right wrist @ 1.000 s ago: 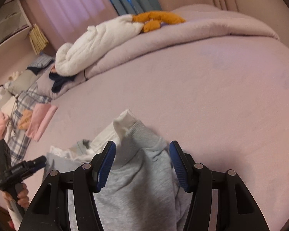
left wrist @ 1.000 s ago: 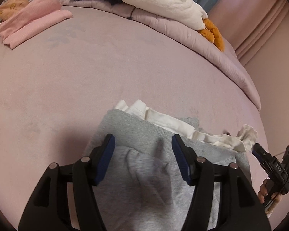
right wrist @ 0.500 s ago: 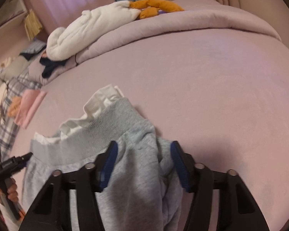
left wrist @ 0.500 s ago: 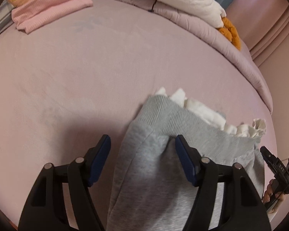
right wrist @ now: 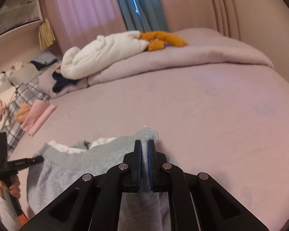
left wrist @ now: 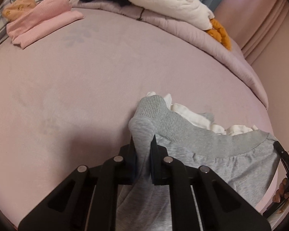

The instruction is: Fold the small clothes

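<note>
Grey sweatpants (left wrist: pixel 212 154) lie at the near edge of the bed (left wrist: pixel 86 86), waistband facing the far side, with a white garment (left wrist: pixel 192 115) bunched just beyond and partly under the band.

Left claw (left wrist: pixel 142 144) is clamped on the left corner of the waistband; a fold of grey fleece stands pinched between its pads. Right claw (right wrist: pixel 144 150) is clamped likewise on the right corner, cloth squeezed thin between the blue pads. From each wrist view the other claw shows at the frame edge with a hand on its handle.

Step in hand, by my reading: both corners taken, ready to lift and lay the pants out or fold them over.

How to do it well:
- Raise both corners together and level, so the band stays taut and does not sag in the middle.
- Keep the claws apart at the band's full width; drawing them inward would wrinkle the cloth.
- Watch the white garment. It touches the band and may ride up with it. Whether either claw has caught any of it, I cannot tell.
- Fleece is thick and limp; legs will trail and need a shake.

Folded pink clothes (left wrist: pixel 42 19) sit well apart at the far left.
</note>
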`<action>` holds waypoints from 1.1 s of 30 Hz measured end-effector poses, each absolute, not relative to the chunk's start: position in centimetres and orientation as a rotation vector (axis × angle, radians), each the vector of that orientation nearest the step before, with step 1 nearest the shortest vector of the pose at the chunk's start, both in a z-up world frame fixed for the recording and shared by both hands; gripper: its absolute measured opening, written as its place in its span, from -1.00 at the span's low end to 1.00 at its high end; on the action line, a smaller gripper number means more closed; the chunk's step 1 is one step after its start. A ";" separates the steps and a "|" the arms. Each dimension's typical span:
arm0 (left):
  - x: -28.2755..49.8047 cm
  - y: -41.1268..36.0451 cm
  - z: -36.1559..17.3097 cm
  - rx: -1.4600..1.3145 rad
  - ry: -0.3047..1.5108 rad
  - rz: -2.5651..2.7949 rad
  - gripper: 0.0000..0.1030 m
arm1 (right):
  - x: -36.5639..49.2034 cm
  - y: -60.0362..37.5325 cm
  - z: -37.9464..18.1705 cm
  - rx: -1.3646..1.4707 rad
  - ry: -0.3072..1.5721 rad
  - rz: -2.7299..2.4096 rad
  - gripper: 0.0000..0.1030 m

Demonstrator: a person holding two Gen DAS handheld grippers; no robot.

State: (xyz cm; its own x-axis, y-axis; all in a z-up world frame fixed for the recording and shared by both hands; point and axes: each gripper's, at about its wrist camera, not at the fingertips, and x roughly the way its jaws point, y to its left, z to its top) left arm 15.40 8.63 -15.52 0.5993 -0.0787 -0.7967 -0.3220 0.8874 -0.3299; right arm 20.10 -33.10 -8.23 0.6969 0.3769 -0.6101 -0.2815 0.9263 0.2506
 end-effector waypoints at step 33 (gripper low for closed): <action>13.1 6.8 -14.8 -0.429 0.944 0.184 0.17 | 19.1 -34.9 -12.2 0.169 0.867 0.210 0.20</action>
